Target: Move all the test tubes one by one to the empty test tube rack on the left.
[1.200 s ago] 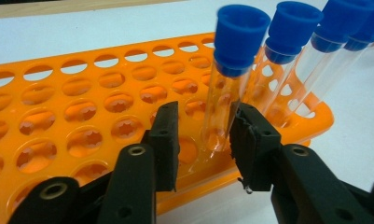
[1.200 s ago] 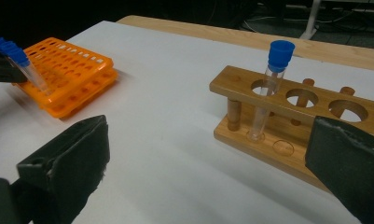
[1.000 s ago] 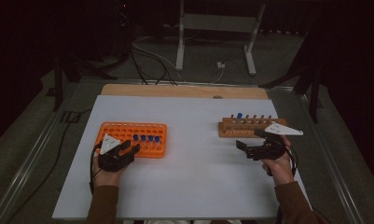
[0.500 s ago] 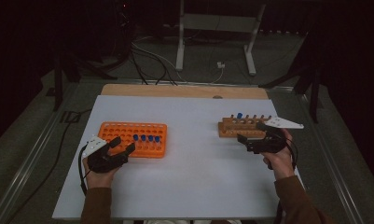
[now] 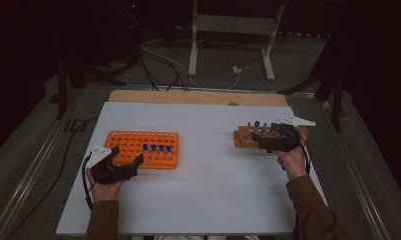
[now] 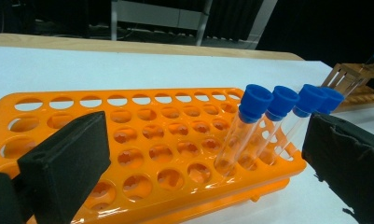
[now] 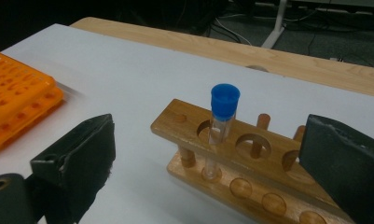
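Observation:
An orange tube rack (image 5: 138,145) lies on the left of the white table (image 5: 203,190), with several blue-capped clear tubes (image 5: 156,148) in its right end. My left gripper (image 5: 127,154) is open at the rack's near left corner. In the left gripper view the orange rack (image 6: 142,140) and its tubes (image 6: 250,121) sit between the open jaws of my left gripper (image 6: 203,140). A wooden rack (image 5: 245,137) stands at the right. My right gripper (image 5: 266,138) is open beside it. The right gripper view shows one blue-capped tube (image 7: 220,126) upright in the wooden rack (image 7: 250,158), centred before my right gripper (image 7: 208,144).
A bare wooden strip (image 5: 198,97) runs along the table's far edge. Beyond it on the dark floor are cables (image 5: 163,65) and a metal stand (image 5: 233,30). The orange rack's corner (image 7: 17,98) shows at the left of the right gripper view.
My right gripper has moved forward and slightly left up to the wooden rack. My left gripper has shifted a little left and nearer, off the orange rack's front edge.

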`<action>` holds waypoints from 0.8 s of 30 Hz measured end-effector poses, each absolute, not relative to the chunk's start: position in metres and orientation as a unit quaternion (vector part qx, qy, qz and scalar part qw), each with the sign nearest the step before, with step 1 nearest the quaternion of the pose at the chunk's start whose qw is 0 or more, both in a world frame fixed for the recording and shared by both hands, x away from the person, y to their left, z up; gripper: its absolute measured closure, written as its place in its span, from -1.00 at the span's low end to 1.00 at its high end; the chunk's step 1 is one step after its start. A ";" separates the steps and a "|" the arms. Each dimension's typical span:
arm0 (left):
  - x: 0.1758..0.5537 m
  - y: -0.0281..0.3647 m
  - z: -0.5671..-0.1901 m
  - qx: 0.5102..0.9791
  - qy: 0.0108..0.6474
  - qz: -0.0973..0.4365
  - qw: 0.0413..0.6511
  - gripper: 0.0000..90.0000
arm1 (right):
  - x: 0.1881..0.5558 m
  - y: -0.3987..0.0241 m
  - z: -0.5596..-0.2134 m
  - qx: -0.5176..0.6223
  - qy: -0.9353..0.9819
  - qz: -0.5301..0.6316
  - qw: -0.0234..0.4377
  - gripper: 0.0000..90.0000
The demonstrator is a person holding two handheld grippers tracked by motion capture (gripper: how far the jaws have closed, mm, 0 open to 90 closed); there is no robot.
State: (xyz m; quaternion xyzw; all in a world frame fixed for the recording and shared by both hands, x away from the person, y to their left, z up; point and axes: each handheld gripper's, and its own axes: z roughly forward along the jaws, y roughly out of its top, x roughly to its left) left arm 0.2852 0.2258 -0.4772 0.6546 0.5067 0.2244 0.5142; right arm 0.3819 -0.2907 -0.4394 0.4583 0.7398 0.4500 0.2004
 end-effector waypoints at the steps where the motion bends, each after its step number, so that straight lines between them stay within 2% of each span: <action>1: 0.285 0.226 -0.477 0.656 0.507 0.224 0.513 -0.96 | 0.384 -0.290 -0.441 0.458 0.743 0.444 0.204 -0.84; 5: 0.286 0.225 -0.479 0.656 0.508 0.224 0.511 -0.96 | 0.392 -0.287 -0.448 0.462 0.746 0.431 0.208 -0.59; 7: 0.286 0.225 -0.479 0.656 0.510 0.222 0.510 -0.96 | 0.395 -0.287 -0.452 0.459 0.750 0.429 0.208 -0.26; 15: 0.287 0.223 -0.481 0.659 0.511 0.220 0.506 -0.96 | 0.402 -0.281 -0.459 0.459 0.746 0.426 0.226 0.37; 20: 0.288 0.224 -0.482 0.659 0.513 0.217 0.505 -0.96 | 0.404 -0.279 -0.461 0.458 0.743 0.433 0.226 0.67; 24: 0.288 0.223 -0.482 0.661 0.512 0.217 0.503 -0.96 | 0.403 -0.275 -0.461 0.449 0.748 0.432 0.228 0.68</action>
